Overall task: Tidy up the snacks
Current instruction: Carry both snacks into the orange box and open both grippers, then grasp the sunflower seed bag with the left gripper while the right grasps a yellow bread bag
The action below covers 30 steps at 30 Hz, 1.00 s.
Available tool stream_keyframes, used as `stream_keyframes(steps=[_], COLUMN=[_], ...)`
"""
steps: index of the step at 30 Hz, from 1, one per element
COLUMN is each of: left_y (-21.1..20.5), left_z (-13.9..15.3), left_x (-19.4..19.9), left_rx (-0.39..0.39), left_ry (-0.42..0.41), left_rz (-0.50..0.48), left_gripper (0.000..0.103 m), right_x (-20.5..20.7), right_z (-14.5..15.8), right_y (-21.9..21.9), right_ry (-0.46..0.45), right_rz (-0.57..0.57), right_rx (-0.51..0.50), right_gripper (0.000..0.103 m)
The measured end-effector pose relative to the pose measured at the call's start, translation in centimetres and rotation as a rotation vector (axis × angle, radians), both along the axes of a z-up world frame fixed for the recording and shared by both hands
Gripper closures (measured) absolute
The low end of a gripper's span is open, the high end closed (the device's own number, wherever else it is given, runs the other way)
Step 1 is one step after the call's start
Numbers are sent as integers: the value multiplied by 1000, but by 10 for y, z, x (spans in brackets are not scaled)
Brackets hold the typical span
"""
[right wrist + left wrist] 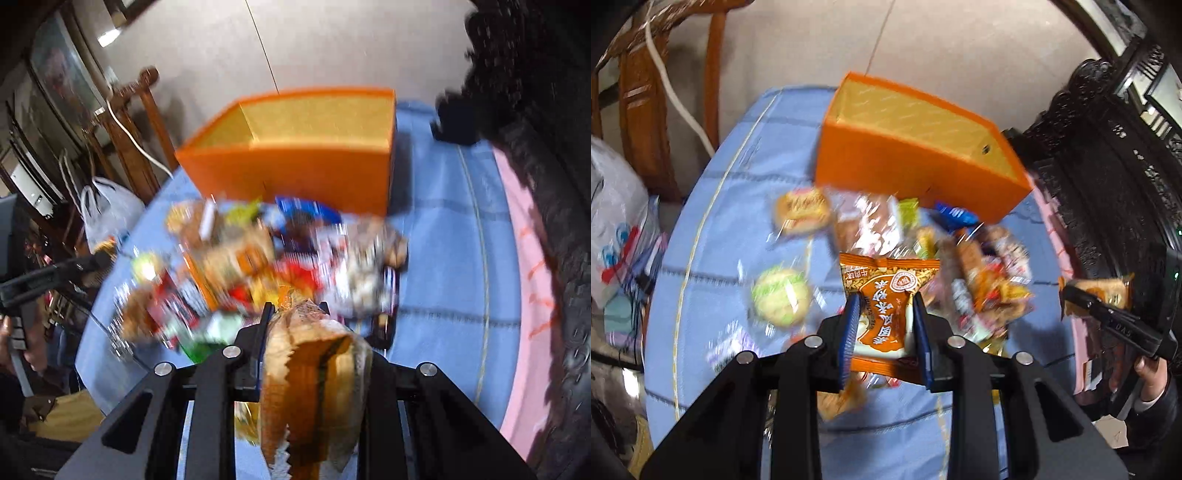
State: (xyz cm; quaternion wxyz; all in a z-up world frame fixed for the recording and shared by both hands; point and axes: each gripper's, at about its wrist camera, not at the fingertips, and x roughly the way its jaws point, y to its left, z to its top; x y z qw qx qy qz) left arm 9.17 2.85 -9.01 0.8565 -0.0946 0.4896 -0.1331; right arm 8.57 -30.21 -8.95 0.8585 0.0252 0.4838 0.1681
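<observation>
Two grippers each carry one snack above the pile point(945, 258): the left gripper point(886, 325) is clamped on an orange packet point(886, 295) held upright between its blue pads, and the right gripper point(295, 314) pinches a tan wrapped cake point(314, 369) whose long axis runs back toward the camera. Ahead of both claws, beyond the pile, stands the open orange box point(916, 173), apparently empty and roughly equally near to each. Only the left view shows the other tool point(1108, 314) from outside, with its snack gripped; the right view is too blurred to name individual packets.
</observation>
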Motion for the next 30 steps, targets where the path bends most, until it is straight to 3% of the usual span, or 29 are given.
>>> stream_keyframes(steps=[4,11,17,22,23,24,25,27,30], left_y=[-13,-47,-74,-87,-89,-92,-94,-98,-99], left_z=[26,61,72,53,49,43,40,42,37], left_x=[28,107,186,232,238,244,248,246,247], left_rx=[8,43,74,105,127,167,213,290,273], left_ry=[-53,-116,-132,-100,-92,-78,-78,-140,-111], left_rz=[-32,-81,-106,-91,-75,-44,-8,43,22], left_gripper=[76,76,76,75,70,37,7,5,5], right_x=[28,120,190,221,228,232,234,230,223], right_z=[32,66,55,28,21,15,13,16,14], right_y=[-1,2,16,30,32,33,33,27,23], right_ry=[-70,-135,-101,-63,-45,-31,-33,-87,-72], right_rz=[3,-41,-52,-55,-67,-79,-105,-148,-153], right_rx=[34,81,61,33,14,-7,-26,-14,-16], right_gripper=[80,80,80,78,68,54,30,25,24])
